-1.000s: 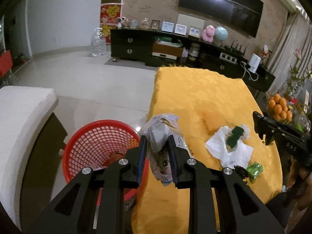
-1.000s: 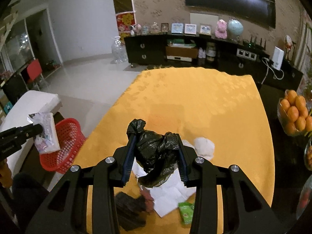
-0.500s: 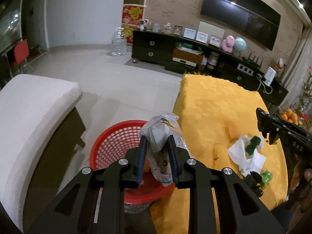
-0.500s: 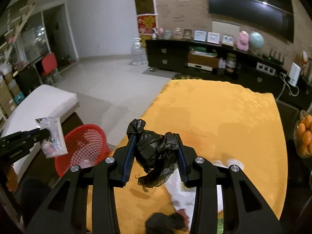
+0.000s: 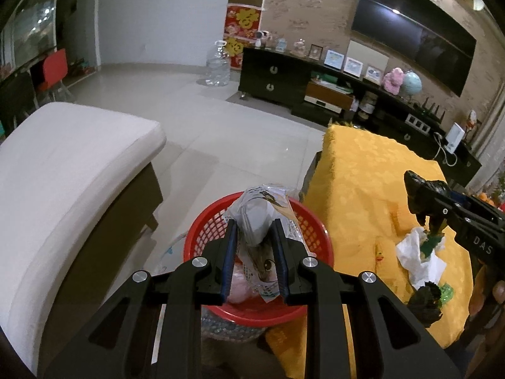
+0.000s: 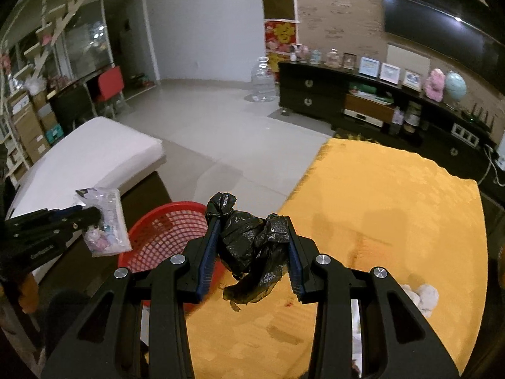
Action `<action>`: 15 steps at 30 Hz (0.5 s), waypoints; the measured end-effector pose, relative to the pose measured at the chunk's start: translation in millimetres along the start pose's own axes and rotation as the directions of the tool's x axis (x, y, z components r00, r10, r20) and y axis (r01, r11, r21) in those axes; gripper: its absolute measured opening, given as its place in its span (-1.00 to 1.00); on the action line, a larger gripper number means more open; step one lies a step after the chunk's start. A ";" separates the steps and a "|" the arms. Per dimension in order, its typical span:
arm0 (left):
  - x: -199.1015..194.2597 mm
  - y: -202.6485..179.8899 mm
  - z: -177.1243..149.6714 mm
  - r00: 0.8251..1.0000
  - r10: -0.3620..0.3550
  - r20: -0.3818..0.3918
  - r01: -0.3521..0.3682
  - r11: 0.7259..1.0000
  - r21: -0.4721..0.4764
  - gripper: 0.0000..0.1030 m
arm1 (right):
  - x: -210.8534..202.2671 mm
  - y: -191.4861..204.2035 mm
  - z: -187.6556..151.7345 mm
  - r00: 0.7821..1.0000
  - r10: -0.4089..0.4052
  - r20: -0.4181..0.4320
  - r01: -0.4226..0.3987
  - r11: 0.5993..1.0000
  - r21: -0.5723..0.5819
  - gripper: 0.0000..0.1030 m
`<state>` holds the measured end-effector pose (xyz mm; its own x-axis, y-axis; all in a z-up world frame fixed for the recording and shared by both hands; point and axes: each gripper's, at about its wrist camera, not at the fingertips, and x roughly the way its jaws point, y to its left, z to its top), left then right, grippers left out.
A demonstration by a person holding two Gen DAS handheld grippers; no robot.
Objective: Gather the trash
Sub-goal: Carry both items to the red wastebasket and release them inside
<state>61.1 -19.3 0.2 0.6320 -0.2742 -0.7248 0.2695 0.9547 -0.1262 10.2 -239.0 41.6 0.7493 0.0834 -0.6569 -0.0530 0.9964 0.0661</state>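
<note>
So the left gripper point(image 5: 254, 230) is clamped on a crinkly plastic wrapper point(image 5: 262, 218). It's mostly clear with a silvery grey bunched-up top poking out above the fingers, and the lower part has a printed cartoon face with a big eye, plus some small print and a teal edge. From the right wrist camera the same wrapper point(image 6: 105, 221) looks see-through with pink and white stuff inside, hanging off the tip of the gripper. It's being held right over the red basket point(image 5: 311, 230), which is a mesh plastic one sitting on the floor just beside the edge of the table point(image 5: 356, 189). There's already something pinkish down in the basket.

The right gripper point(image 6: 252, 237) has its jaws closed on a crumpled black plastic bag point(image 6: 249, 243). It's glossy, wrinkled, with a twisted knot sticking up past the left finger and a thin ragged flap dangling below. It hangs in the air over the near edge of the table, close to the basket point(image 6: 164, 230) but not over it, as far as I can tell.

The table has a yellow cloth with a faint pattern. Still lying on it: a crumpled white tissue point(image 5: 419, 259) with something dark green on top, a small black wad point(image 5: 424, 300), and a bright green wrapper point(image 5: 445, 292) touching it. A white couch point(image 5: 63, 164) sits on the other side of the basket.
</note>
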 end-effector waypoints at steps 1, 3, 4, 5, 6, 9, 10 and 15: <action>1.2 1.6 -0.2 1.000 0.002 -0.003 -0.002 1.000 -0.005 -0.59 | 1.3 3.1 0.2 1.000 0.003 -0.002 -0.003 1.000 -0.003 -0.26; 4.3 6.3 -1.7 1.000 0.005 -0.011 -0.005 1.000 -0.016 -0.58 | 7.8 12.3 2.9 1.000 0.016 -0.011 -0.016 1.000 -0.018 -0.26; 6.2 8.0 -2.8 1.000 0.005 -0.016 -0.005 1.000 -0.021 -0.58 | 9.9 15.9 3.6 1.000 0.021 -0.015 -0.021 0.999 -0.024 -0.26; 9.2 10.7 -3.5 1.000 0.006 -0.023 -0.007 1.000 -0.028 -0.58 | 13.1 20.2 4.3 0.999 0.026 -0.021 -0.027 0.999 -0.032 -0.26; 11.4 12.5 -3.8 1.000 0.006 -0.029 -0.007 0.999 -0.032 -0.58 | 14.8 23.3 4.0 0.999 0.030 -0.024 -0.031 0.999 -0.037 -0.26; 19.3 18.1 -7.2 0.999 0.006 -0.046 -0.008 0.999 -0.044 -0.58 | 24.9 34.0 5.8 0.998 0.048 -0.042 -0.050 0.997 -0.053 -0.26; 22.4 19.7 -8.2 0.999 0.006 -0.054 -0.008 0.999 -0.046 -0.58 | 27.4 36.6 6.0 0.997 0.055 -0.047 -0.058 0.997 -0.056 -0.26; 35.5 21.2 -13.9 0.996 0.010 -0.086 -0.013 0.999 -0.044 -0.58 | 44.9 48.5 5.0 0.993 0.081 -0.083 -0.087 0.994 -0.071 -0.26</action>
<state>79.2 -7.2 -37.7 0.5700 -0.2541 -0.7814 0.2284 0.9625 -0.1464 44.6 -187.0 19.1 0.6851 0.1651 -0.7095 -0.1651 0.9838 0.0695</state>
